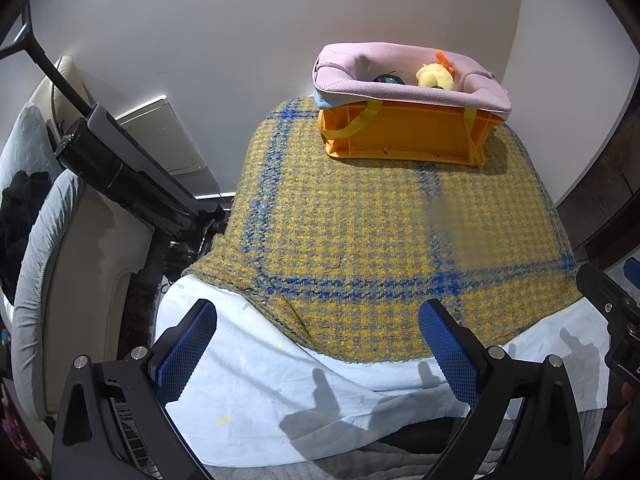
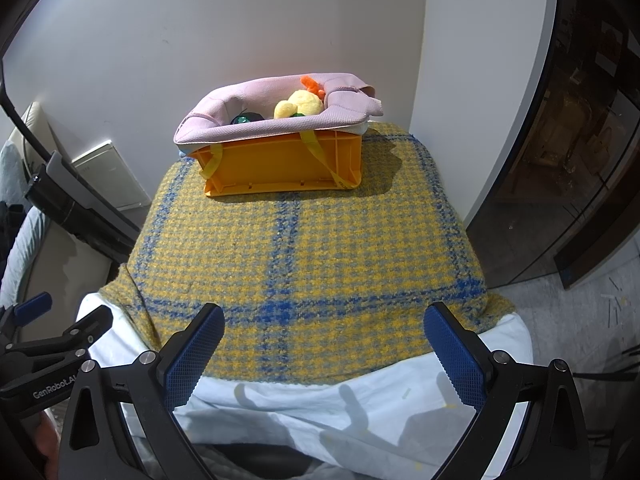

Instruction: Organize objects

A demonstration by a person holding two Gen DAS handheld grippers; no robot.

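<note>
- The left gripper point(image 1: 318, 350) had its blue ribbed fingers point(image 1: 186, 350) spread wide with nothing between them, above the near edge of the table.
- The right gripper point(image 2: 322, 354) likewise held its blue textured fingers point(image 2: 454, 354) wide apart and empty.
- Beneath both lay a pale blue sheet point(image 1: 280, 396), overlapped by a yellow and blue woven houndstooth blanket point(image 2: 304, 256).
- At the blanket's far end, near the white wall point(image 2: 200, 40), stood an orange plastic crate point(image 2: 280, 166) lined with a pink fabric bag point(image 2: 256, 126).
- A yellow plush toy point(image 2: 300, 106) with an orange tuft and a dark green object point(image 2: 246, 118) sat inside the bag, well apart from both grippers.
</note>
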